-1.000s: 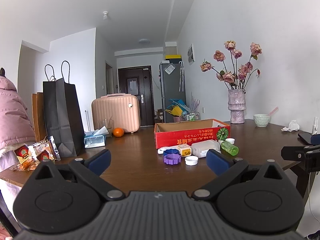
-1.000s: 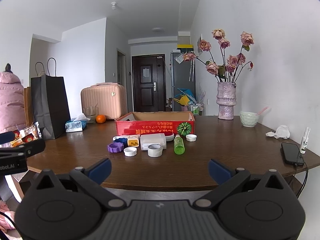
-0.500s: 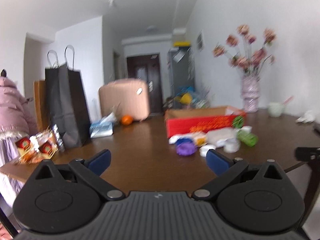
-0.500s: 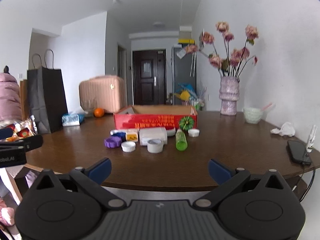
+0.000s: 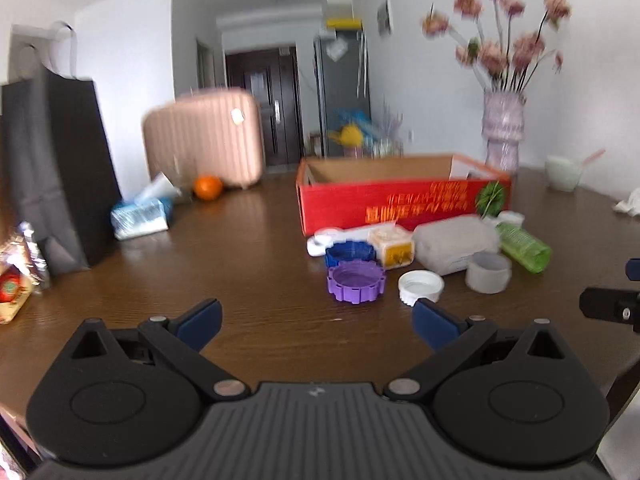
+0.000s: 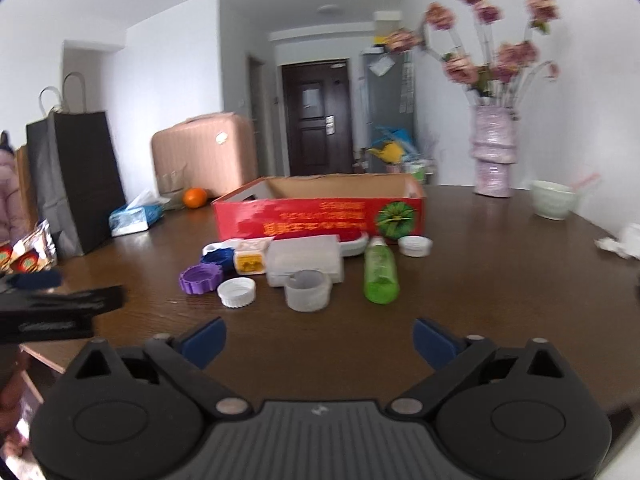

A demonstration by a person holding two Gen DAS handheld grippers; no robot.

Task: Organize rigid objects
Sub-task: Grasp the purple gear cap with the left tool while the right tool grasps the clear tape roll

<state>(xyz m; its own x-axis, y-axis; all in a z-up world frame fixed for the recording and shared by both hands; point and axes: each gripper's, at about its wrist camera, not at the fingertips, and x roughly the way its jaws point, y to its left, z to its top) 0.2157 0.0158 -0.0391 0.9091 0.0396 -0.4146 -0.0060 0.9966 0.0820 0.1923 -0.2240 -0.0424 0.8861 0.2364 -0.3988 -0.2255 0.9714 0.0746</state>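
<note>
a: both tools are empty. the left gripper (image 5: 316, 322) has its fingers spread wide over the table's near edge, and the right gripper (image 6: 319, 338) is spread just as wide, nothing between the pads.

b: where's the stuff to sort?

a: clustered on the wooden table (image 6: 500, 280) right in front of the red cardboard box (image 6: 320, 216). purple ridged lid (image 5: 356, 281) nearest the left tool, blue ridged lid (image 5: 351, 253) just behind it, a white cap (image 6: 236, 292), a small yellow box (image 6: 249, 261), a clear plastic case (image 6: 305, 258), a translucent round tub (image 6: 308, 291) in front of the case, and a green bottle (image 6: 381, 276) lying on its side.

b: so what's the step?

a: looks like the approach, nothing lifted yet. i'd take the front row first: left for the purple lid, right for the tub or bottle.

b: tips?

a: the lids are low and rigid, so come in low and pinch across the rim. the bottle may roll, so close across its body, not its length. the pieces sit close, some touching, so a wide finger could nudge a neighbour. the box looks open on top, so dropping in from above should do.
</note>
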